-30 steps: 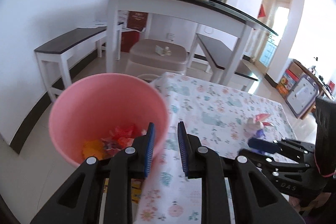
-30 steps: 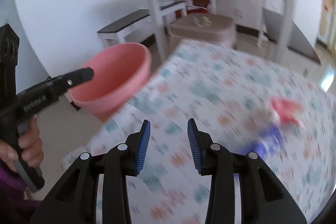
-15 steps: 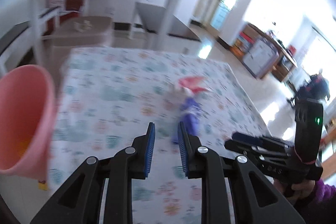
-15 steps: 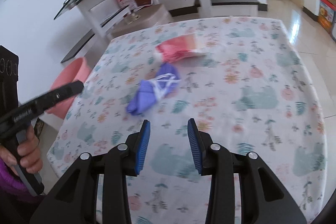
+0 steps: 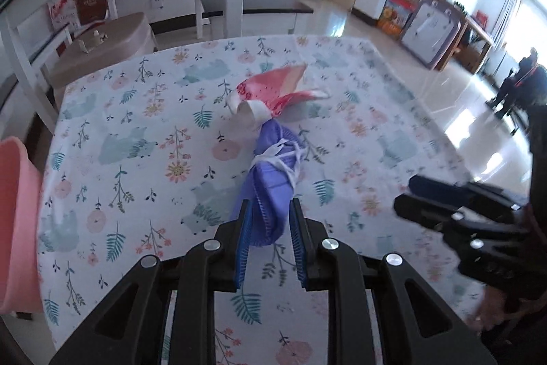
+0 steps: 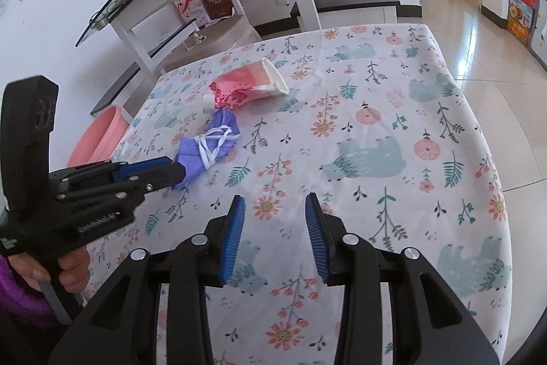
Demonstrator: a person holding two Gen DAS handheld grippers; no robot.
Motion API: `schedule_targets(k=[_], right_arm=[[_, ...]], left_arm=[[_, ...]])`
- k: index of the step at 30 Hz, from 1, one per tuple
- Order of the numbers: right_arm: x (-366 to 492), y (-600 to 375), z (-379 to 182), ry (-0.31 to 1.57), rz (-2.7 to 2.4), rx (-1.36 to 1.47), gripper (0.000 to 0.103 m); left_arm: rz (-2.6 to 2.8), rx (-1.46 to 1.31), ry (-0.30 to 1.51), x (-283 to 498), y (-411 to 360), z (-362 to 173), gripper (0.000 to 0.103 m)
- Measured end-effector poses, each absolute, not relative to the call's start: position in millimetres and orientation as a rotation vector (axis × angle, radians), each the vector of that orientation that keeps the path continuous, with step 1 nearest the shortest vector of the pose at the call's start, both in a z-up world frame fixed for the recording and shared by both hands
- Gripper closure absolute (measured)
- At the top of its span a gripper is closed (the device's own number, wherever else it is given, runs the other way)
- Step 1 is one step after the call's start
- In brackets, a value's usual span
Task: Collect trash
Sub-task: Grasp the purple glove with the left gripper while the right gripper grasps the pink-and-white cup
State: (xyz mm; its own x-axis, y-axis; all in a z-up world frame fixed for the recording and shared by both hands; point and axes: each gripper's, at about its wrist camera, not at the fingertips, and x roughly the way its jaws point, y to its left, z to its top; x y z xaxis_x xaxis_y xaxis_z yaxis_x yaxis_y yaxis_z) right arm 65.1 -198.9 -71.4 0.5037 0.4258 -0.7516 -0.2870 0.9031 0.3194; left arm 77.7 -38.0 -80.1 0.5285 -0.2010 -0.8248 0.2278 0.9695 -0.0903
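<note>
A pink bin (image 6: 99, 139) is seen at the left edge of the bench (image 6: 393, 112). The left gripper (image 5: 268, 238) is set part-open around the near end of a purple face mask (image 5: 273, 173), which lies on the patterned cloth just beside a crushed red paper cup (image 6: 249, 86). The right gripper (image 6: 273, 235) is held wide apart, with nothing between its fingers.

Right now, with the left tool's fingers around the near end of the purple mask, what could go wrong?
The left tool brackets only the near tip of the purple mask; a shallow pinch could slip during the lift. The mask's far end meets the crushed red paper cup, so pulling may drag the cup along. The pink bin sits off the table's left edge, so a weak grip could drop the mask on the way.
</note>
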Motion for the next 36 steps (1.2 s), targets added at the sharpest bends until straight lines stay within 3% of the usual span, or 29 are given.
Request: schedule_targets(k=[6, 10, 18, 27, 30, 36], right_arm=[[73, -199, -74, 0.957, 0.459, 0.168, 0.065], [78, -199, -72, 0.953, 0.471, 0.176, 0.065], [112, -195, -54, 0.918, 0.519, 0.176, 0.065], [159, -147, -52, 0.902, 0.624, -0.164, 0.065], [164, -133, -53, 0.887, 0.676, -0.28, 0.058], [173, -118, -57, 0.807, 0.694, -0.454, 0.058]], left_arm=[[-0.246, 0.037, 0.964, 77, -37, -81, 0.083], [-0.268, 0.039, 0.956, 74, -38, -81, 0.097], [-0.31, 0.026, 0.936, 50, -24, -68, 0.099], [-0.249, -0.046, 0.9, 38, 7, -52, 0.099], [-0.24, -0.072, 0.903, 38, 14, -53, 0.099], [-0.223, -0.115, 0.916, 42, 25, -59, 0.099]])
